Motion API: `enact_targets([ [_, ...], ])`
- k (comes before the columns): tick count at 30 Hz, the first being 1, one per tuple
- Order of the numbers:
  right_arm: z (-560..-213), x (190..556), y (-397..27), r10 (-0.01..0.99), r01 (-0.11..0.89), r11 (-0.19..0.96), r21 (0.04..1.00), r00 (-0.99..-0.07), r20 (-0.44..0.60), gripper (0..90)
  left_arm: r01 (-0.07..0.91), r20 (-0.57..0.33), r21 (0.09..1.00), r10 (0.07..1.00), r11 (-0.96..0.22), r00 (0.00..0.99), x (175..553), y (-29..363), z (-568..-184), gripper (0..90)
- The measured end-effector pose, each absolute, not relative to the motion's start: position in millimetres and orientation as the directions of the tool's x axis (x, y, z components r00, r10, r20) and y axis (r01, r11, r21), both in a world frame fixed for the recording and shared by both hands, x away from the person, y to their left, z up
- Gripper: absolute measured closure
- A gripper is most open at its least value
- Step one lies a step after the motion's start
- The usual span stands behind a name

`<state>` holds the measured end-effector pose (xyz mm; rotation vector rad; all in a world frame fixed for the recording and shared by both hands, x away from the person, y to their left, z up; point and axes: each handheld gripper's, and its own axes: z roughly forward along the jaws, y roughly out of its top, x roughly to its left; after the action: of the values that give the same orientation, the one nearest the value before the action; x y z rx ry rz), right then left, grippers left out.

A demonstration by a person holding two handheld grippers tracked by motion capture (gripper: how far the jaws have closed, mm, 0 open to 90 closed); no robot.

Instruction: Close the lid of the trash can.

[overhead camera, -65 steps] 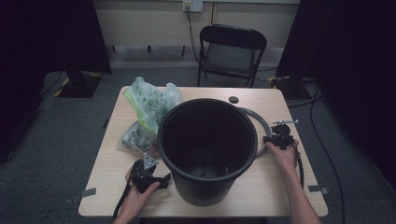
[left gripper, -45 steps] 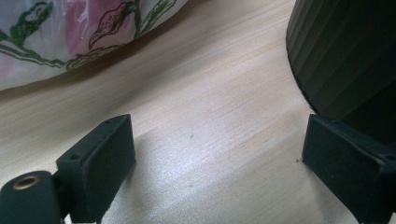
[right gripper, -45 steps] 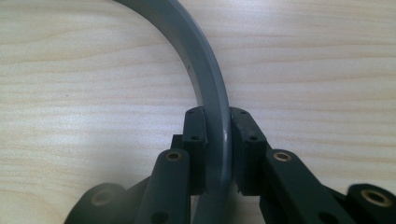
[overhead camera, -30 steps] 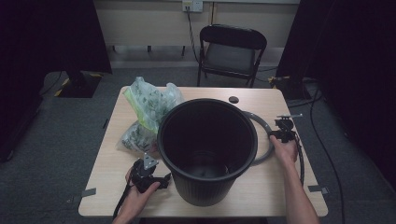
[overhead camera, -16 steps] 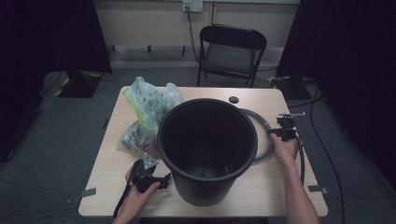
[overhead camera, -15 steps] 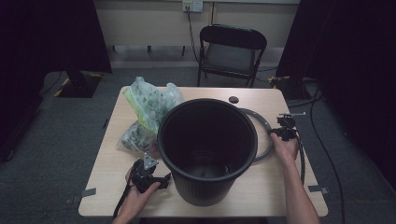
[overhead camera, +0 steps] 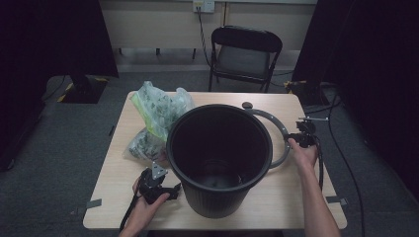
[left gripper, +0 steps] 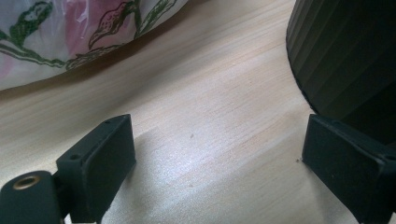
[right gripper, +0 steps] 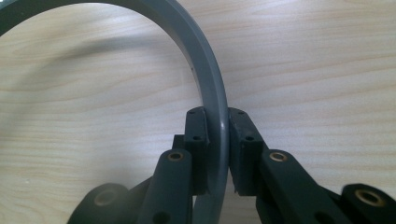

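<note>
Your right gripper (right gripper: 217, 154) is clamped on the grey ring (right gripper: 205, 79) lying flat on the table (overhead camera: 296, 197) right of the black bucket (overhead camera: 220, 153); your left gripper (left gripper: 219, 168) rests wide open, empty, beside the bucket's base.

A light wooden table (overhead camera: 291, 197) carries everything here — a big black ribbed bucket (overhead camera: 220, 158) stands near its middle, a grey ring (overhead camera: 276, 129) lies flat on the wood just beside the bucket, and a clear plastic bag printed with green leaves (overhead camera: 158, 121) slumps at the opposite side. A small dark round disc (overhead camera: 247, 104) lies near the far edge.
</note>
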<state>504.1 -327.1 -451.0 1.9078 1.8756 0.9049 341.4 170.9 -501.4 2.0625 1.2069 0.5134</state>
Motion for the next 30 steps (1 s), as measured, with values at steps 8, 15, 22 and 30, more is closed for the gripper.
enact_targets([
  [8,-442.9,504.6,-325.0,0.971,0.766,-0.100,0.635,-0.065,0.231,79.2,0.601,-0.004,0.726,0.872,-0.334,0.490,341.2,170.8,-501.4,8.8],
  [15,-431.7,504.7,-322.4,0.964,0.749,-0.104,0.654,-0.087,0.253,79.3,0.601,-0.003,0.726,0.872,-0.335,0.490,341.2,170.9,-501.4,8.8],
  [22,-428.4,505.1,-324.4,0.956,0.741,-0.126,0.660,-0.087,0.280,79.3,0.601,-0.003,0.725,0.872,-0.335,0.490,341.2,170.9,-501.4,8.8],
  [30,-413.6,507.7,-325.4,0.949,0.718,-0.145,0.680,-0.092,0.300,79.3,0.601,-0.003,0.725,0.872,-0.335,0.490,341.2,170.9,-501.4,8.8],
])
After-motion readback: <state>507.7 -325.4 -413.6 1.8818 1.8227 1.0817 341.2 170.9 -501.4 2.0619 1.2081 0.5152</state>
